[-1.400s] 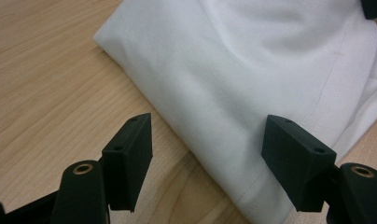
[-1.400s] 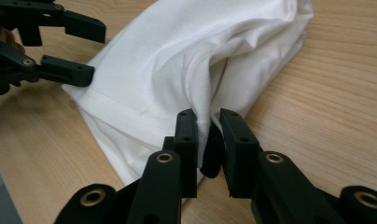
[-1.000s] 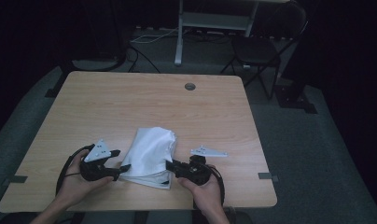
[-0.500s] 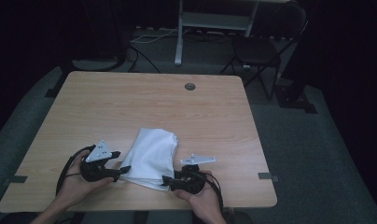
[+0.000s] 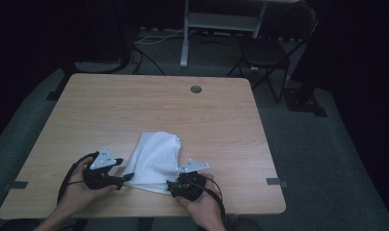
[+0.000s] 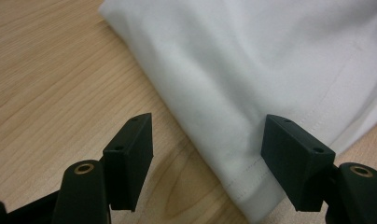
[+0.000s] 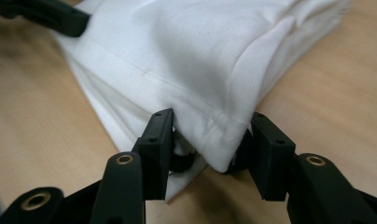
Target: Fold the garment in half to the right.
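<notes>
A folded white cloth [image 5: 154,161] lies on the wooden table [image 5: 207,115] near its front edge. My left gripper [image 5: 126,177] rests at the cloth's near left corner. In the left gripper view its jaws stand wide open [image 6: 207,140], and the hemmed edge of the cloth [image 6: 252,70] lies between them without being pressed. My right gripper [image 5: 171,185] sits at the near right corner. Its jaws have just been opening. The thick folded corner of the cloth [image 7: 200,56] sits loosely between them [image 7: 210,135].
A round cable hole [image 5: 196,89] is set in the table's far side. Beyond the table stand a dark chair [image 5: 265,48] and a metal stand [image 5: 221,21], with cables on the floor. A jaw of the left gripper [image 7: 51,14] lies at the cloth's far corner in the right gripper view.
My right gripper has drawn back toward the front edge and spread its jaws. The cloth now lies flatter. The left gripper has stayed put.
</notes>
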Action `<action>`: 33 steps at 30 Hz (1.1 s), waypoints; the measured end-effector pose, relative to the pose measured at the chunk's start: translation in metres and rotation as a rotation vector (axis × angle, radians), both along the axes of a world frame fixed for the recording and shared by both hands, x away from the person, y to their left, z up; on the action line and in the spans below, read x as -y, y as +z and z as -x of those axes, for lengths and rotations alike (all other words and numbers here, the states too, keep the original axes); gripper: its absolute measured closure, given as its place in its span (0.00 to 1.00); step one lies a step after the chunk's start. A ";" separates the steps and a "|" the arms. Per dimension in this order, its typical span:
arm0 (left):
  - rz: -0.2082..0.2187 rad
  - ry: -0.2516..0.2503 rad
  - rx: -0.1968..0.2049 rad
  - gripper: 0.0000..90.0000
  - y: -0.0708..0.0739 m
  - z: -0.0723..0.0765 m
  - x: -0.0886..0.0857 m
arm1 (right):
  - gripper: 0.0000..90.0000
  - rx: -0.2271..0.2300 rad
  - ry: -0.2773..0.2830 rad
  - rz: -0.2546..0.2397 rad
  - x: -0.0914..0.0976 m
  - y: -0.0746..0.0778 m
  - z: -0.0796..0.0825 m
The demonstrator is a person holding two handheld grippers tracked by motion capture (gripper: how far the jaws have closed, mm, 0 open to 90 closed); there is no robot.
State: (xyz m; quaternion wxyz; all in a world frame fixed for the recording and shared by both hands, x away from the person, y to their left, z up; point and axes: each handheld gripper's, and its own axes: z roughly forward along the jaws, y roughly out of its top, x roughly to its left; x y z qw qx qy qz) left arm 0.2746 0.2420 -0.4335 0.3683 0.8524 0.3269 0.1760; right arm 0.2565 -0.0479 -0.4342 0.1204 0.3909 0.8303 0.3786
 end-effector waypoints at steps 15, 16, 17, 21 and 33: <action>0.048 0.049 0.012 0.37 0.011 -0.010 -0.011 | 0.43 0.046 -0.014 -0.063 -0.010 0.011 -0.025; 0.054 0.052 0.022 0.37 0.013 -0.011 -0.012 | 0.42 0.054 -0.023 -0.085 -0.007 0.014 -0.023; 0.059 0.057 0.030 0.37 0.016 -0.013 -0.013 | 0.41 0.061 -0.039 -0.107 -0.004 0.017 -0.021; 0.084 0.069 0.052 0.36 0.025 -0.020 -0.011 | 0.38 0.105 -0.081 -0.188 0.003 0.029 -0.016; 0.144 -0.024 0.089 0.35 0.030 -0.048 0.016 | 0.40 0.182 0.048 -0.129 -0.018 0.025 -0.019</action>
